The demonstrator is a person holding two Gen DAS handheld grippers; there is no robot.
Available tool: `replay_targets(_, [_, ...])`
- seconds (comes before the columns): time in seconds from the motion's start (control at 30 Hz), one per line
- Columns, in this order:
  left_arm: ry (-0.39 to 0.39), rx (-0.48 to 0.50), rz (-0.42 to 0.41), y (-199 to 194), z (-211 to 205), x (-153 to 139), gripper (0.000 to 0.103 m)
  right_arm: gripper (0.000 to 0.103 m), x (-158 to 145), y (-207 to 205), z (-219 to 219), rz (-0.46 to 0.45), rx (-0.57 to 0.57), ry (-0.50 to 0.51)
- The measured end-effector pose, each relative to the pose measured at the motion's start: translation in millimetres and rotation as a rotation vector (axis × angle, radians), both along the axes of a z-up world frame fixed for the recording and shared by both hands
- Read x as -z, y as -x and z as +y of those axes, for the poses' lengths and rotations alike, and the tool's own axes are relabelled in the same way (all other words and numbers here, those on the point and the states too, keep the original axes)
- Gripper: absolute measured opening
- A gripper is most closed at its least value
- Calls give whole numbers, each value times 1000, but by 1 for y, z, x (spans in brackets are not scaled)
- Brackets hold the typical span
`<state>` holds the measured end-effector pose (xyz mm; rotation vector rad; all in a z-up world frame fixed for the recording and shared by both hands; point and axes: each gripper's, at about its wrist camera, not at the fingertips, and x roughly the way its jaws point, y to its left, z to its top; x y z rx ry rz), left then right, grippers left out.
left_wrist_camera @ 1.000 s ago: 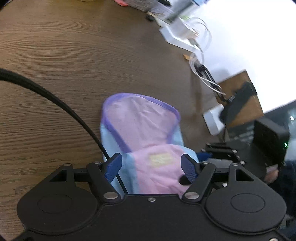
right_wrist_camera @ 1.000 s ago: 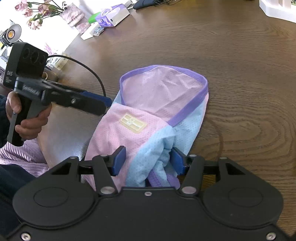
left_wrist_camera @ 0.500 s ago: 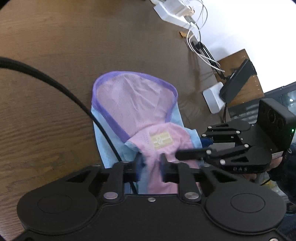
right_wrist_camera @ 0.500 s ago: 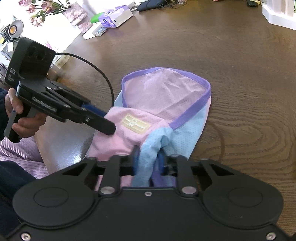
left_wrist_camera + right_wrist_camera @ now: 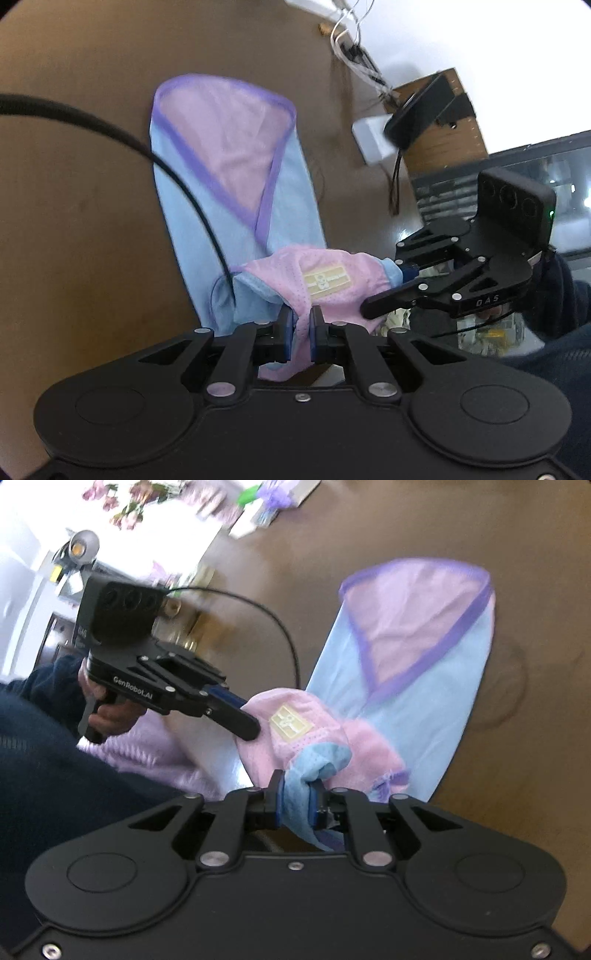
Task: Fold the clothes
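Two hand-held grippers, left (image 5: pixel 300 334) and right (image 5: pixel 295 805), each clamped on the garment's (image 5: pixel 236 206) near edge.

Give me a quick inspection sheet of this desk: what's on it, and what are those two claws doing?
Surface: brown wooden table.
Job's things: pink-and-blue mesh garment, near edge lifted, far part flat.
Clutter: flowers, boxes, white adapter along the edges.
Claws: left claw shut on garment's pink edge; right claw shut on blue corner.
Cables: black cable crosses the garment; white wires at back.
Surroundings: monitor, lamp.
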<state>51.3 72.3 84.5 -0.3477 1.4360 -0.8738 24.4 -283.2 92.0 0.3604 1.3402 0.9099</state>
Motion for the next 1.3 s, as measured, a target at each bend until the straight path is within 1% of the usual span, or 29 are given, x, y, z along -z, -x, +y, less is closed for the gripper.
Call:
replay_targets(0.1, [-15, -57, -34, -1, -3, 4, 9, 16, 8, -2, -2, -6, 35, 24])
replay_targets(0.17, [-44, -80, -76, -5, -7, 4, 9, 19, 10, -11, -3, -55, 76, 66])
replay_targets(0.23, [-90, -103, -110, -12, -15, 9, 10, 20, 13, -21, -3, -96, 104, 106])
replay_targets(0.27, [-113, -109, -117, -16, -18, 12, 10, 23, 16, -26, -3, -115, 122, 131])
replay_targets(0.33, [-170, -105, -156, -21, -28, 17, 11, 25, 19, -30, 1, -146, 104, 168])
replay_targets(0.4, [-199, -91, -180, -23, -32, 17, 12, 31, 21, -31, 4, -172, 82, 198])
replay_targets(0.47, [-218, -76, -198, -23, -35, 16, 19, 40, 16, -26, 3, -208, 71, 229])
replay_targets(0.53, [-232, -78, -198, -24, -32, 13, 33, 42, 11, -24, -1, -224, 85, 244])
replay_targets(0.57, [-232, -82, -195, -24, -29, 11, 36, 43, 6, -23, -5, -235, 97, 252])
replay_targets(0.6, [-227, -90, -193, -24, -25, 7, 46, 43, 3, -22, -7, -242, 106, 256])
replay_targets(0.63, [-215, -107, -197, -24, -18, 2, 59, 43, -4, -23, -11, -258, 118, 258])
replay_targets(0.7, [-189, -160, -225, -26, -5, -9, 68, 45, -16, -28, -18, -293, 152, 263])
replay_targets(0.73, [-172, -205, -252, -30, 3, -16, 71, 47, -21, -35, -21, -313, 181, 268])
replay_targets(0.77, [-176, -226, -271, -37, 5, -18, 71, 50, -23, -41, -22, -328, 200, 272])
replay_targets(0.8, [-195, -231, -282, -45, 4, -18, 71, 51, -23, -47, -23, -336, 211, 275])
replay_targets(0.87, [-233, -234, -307, -62, -2, -15, 71, 60, -21, -70, -20, -352, 228, 309])
replay_targets(0.97, [-284, -220, -348, -86, -17, -3, 71, 60, -8, -103, -10, -351, 231, 338])
replay_targets(1.03, [-345, -224, -353, -100, -27, 6, 69, 58, 1, -119, -5, -339, 226, 339])
replay_targets(1.07, [-365, -225, -352, -105, -30, 9, 69, 53, 6, -128, -4, -327, 215, 339])
replay_targets(1.1, [-363, -225, -346, -109, -31, 11, 65, 48, 10, -133, -2, -317, 201, 341])
replay_targets(1.17, [-345, -222, -331, -114, -33, 14, 54, 40, 17, -137, 3, -312, 171, 360])
replay_targets(1.2, [-336, -216, -326, -115, -34, 15, 44, 36, 19, -137, 4, -317, 159, 367])
replay_targets(1.23, [-332, -204, -319, -117, -34, 16, 28, 28, 21, -137, 5, -323, 151, 370])
replay_targets(1.27, [-333, -198, -314, -118, -34, 17, 19, 15, 23, -138, 6, -327, 148, 370])
replay_targets(1.3, [-335, -197, -311, -120, -34, 18, 10, 9, 23, -138, 6, -334, 148, 376])
